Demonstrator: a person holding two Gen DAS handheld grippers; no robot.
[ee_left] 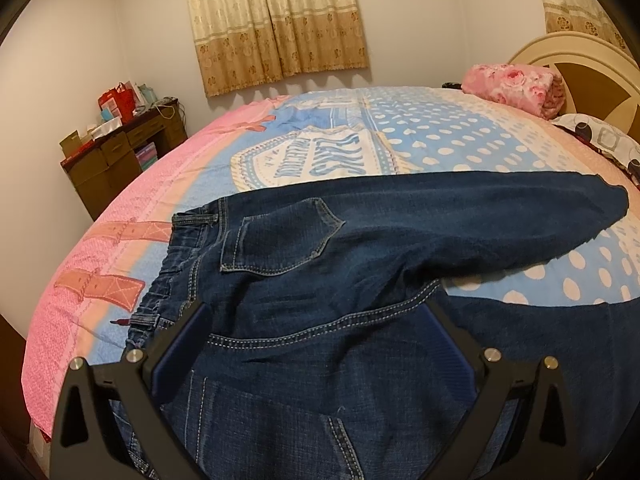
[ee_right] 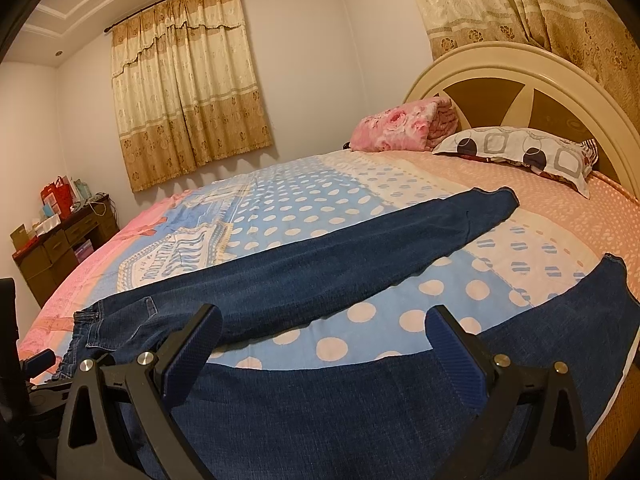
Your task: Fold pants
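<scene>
Under and ahead of both grippers, the jeans (ee_left: pixel 320 264) lie flat on the bed (ee_right: pixel 560 216), their 2 legs splayed apart. The left gripper (ee_left: pixel 316 316) hangs over the seat, the right gripper (ee_right: pixel 324 320) over the near leg; both gape wide, holding nothing. Best pinch the near leg's outer edge and carry it squarely onto the far leg.

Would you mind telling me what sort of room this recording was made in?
Most likely a home bedroom: a bed with an arched headboard, a pillow, and curtains over the window.
</scene>
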